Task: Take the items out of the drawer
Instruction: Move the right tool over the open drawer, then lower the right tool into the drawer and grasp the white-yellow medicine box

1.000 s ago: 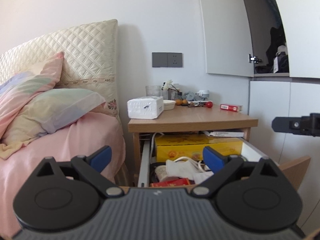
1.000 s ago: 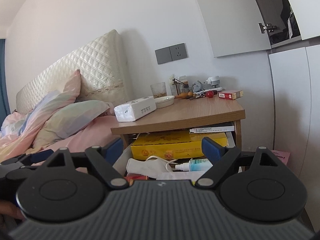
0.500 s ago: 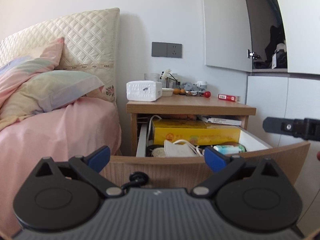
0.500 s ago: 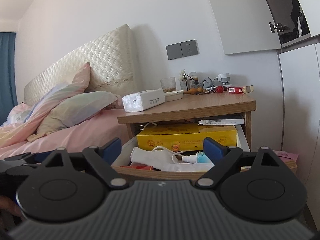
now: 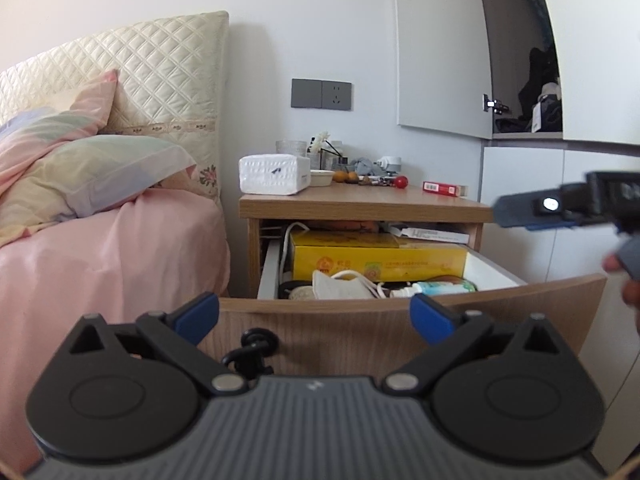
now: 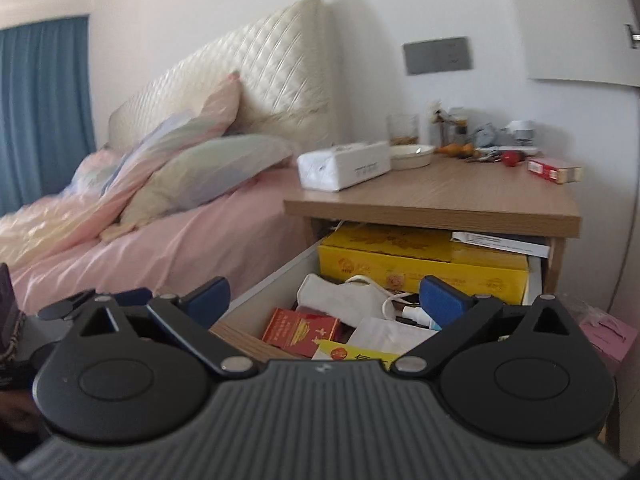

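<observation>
The bedside table's drawer (image 5: 400, 324) (image 6: 260, 304) is pulled open. Inside lie a long yellow box (image 5: 380, 258) (image 6: 424, 260), a white face mask (image 5: 340, 286) (image 6: 340, 296), a small spray bottle (image 5: 432, 290) (image 6: 416, 314), a red packet (image 6: 300, 330), white paper (image 6: 388, 334) and a yellow card (image 6: 356, 354). My left gripper (image 5: 314, 318) is open, low in front of the drawer front by its black ring pull (image 5: 254, 346). My right gripper (image 6: 324, 300) is open above the drawer's near left corner, holding nothing. It also shows at the right edge of the left wrist view (image 5: 560, 206).
On the tabletop (image 5: 360, 200) (image 6: 440, 192) stand a white tissue pack (image 5: 274, 174) (image 6: 344, 166), a bowl (image 6: 412, 156), a glass, small clutter and a red box (image 5: 444, 189) (image 6: 554, 170). A bed with pink sheet (image 5: 100, 248) is left; white cupboards (image 5: 520, 184) right.
The right gripper has risen and moved in over the drawer, now looking down on its contents. The left gripper sank below the drawer front a second ago and has since held about level.
</observation>
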A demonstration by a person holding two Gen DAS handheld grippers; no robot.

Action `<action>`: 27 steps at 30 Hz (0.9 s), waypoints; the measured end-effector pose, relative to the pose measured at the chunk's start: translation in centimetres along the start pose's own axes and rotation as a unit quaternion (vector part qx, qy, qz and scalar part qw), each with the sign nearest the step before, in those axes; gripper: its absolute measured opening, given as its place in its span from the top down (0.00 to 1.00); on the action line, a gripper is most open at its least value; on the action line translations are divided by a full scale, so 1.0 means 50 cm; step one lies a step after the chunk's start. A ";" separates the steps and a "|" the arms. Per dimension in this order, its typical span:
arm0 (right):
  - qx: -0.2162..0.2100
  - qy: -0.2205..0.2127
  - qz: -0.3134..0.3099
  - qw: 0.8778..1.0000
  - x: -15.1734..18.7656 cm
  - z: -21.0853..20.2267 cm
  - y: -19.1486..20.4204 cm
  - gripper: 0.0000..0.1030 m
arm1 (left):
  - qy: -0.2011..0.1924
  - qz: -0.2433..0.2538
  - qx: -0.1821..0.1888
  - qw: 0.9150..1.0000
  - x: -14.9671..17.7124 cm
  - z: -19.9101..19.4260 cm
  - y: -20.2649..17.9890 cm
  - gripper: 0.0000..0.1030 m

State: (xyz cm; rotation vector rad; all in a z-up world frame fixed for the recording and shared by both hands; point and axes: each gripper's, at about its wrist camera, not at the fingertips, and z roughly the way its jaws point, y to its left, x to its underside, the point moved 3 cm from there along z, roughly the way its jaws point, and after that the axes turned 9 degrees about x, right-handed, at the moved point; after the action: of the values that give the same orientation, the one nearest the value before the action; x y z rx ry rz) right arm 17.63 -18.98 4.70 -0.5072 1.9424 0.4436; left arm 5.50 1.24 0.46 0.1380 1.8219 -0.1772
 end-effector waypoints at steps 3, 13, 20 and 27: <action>-0.003 0.116 -0.075 0.990 -0.048 0.100 -0.012 0.00 | -0.002 -0.003 0.006 1.000 -0.001 -0.003 0.000 0.01; -0.034 0.325 -0.122 0.937 -0.059 0.321 0.027 0.37 | -0.008 -0.011 0.023 1.000 -0.002 -0.016 0.001 0.01; -0.017 0.405 -0.228 0.885 -0.001 0.377 0.080 0.38 | -0.007 -0.024 0.029 0.999 -0.002 -0.017 0.012 0.01; 0.000 0.419 -0.223 0.880 -0.016 0.375 0.047 0.38 | -0.012 -0.026 0.033 0.999 -0.003 -0.023 0.013 0.01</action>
State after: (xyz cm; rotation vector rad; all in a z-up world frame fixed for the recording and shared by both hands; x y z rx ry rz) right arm 30.87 -7.18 -1.84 -1.2698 2.5211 -0.1182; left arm 4.57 2.08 0.85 0.1338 1.7972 -0.2756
